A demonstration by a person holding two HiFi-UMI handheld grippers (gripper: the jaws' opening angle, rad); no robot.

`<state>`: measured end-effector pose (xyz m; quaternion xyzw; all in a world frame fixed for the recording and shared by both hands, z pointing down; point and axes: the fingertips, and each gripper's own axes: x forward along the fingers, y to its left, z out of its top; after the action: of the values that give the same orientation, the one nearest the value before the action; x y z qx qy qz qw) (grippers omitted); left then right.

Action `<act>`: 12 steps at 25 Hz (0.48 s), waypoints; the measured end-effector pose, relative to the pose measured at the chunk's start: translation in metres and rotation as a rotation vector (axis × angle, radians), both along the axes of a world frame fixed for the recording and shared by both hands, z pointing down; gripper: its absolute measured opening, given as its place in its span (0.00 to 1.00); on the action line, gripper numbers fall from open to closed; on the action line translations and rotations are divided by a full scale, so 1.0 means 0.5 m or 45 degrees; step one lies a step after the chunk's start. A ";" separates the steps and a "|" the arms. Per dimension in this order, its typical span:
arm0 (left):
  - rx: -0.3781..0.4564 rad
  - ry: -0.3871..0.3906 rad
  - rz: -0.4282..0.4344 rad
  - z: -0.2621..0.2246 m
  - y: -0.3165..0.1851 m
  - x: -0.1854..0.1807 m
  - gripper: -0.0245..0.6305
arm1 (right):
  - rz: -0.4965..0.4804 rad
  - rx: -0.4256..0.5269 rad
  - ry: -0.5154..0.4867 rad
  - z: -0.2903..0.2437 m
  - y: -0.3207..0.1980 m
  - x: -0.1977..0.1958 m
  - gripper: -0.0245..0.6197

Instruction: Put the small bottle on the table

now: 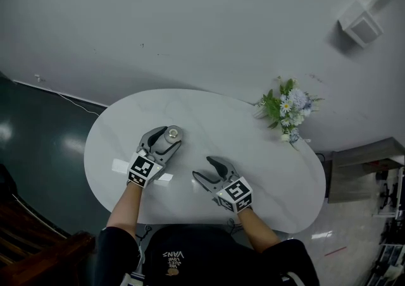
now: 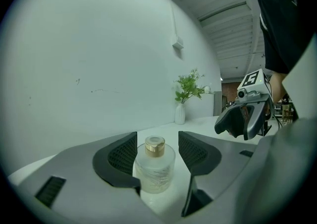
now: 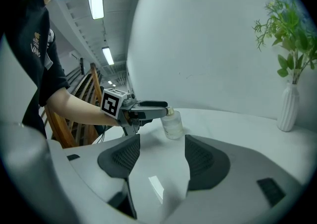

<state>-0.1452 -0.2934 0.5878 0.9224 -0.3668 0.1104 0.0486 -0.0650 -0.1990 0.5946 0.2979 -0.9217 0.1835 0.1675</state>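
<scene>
A small clear glass bottle [image 1: 172, 133] with a gold cap stands upright on the white oval table [image 1: 266, 171], towards its left side. My left gripper [image 1: 166, 141] reaches around it with its jaws open. In the left gripper view the bottle [image 2: 155, 168] sits between the two dark pads [image 2: 124, 154], and a gap shows on its right side. My right gripper [image 1: 204, 168] is open and holds nothing, near the table's front edge to the right of the bottle. The right gripper view looks across the table at the bottle [image 3: 173, 124] and the left gripper [image 3: 148, 106].
A white vase of green and white flowers [image 1: 288, 111] stands at the table's far right edge. A wooden chair [image 1: 38, 253] is at the lower left, on a dark floor. A white wall lies behind the table.
</scene>
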 end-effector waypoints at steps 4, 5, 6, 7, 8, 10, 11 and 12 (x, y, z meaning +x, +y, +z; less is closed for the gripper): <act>0.015 0.004 -0.045 -0.020 0.024 -0.002 0.44 | -0.009 0.025 -0.009 -0.018 0.017 0.011 0.44; 0.017 0.005 -0.057 -0.025 0.031 -0.003 0.43 | -0.012 0.028 -0.015 -0.023 0.022 0.014 0.44; 0.019 0.006 -0.069 -0.031 0.040 -0.003 0.43 | -0.014 0.030 -0.023 -0.027 0.027 0.016 0.44; 0.021 0.007 -0.080 -0.036 0.050 -0.003 0.43 | -0.018 0.032 -0.031 -0.031 0.032 0.018 0.44; 0.022 0.009 -0.090 -0.041 0.061 -0.003 0.43 | -0.022 0.034 -0.037 -0.035 0.039 0.020 0.44; 0.024 0.013 -0.114 -0.052 0.086 -0.003 0.43 | -0.031 0.041 -0.046 -0.044 0.051 0.024 0.44; 0.026 0.013 -0.129 -0.058 0.098 -0.004 0.43 | -0.035 0.047 -0.051 -0.050 0.057 0.026 0.44; 0.028 0.012 -0.145 -0.064 0.110 -0.005 0.43 | -0.036 0.056 -0.055 -0.057 0.061 0.029 0.44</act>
<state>-0.1478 -0.2383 0.5557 0.9011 -0.4196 0.0991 0.0463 -0.0504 -0.1683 0.5660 0.2845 -0.9330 0.1673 0.1435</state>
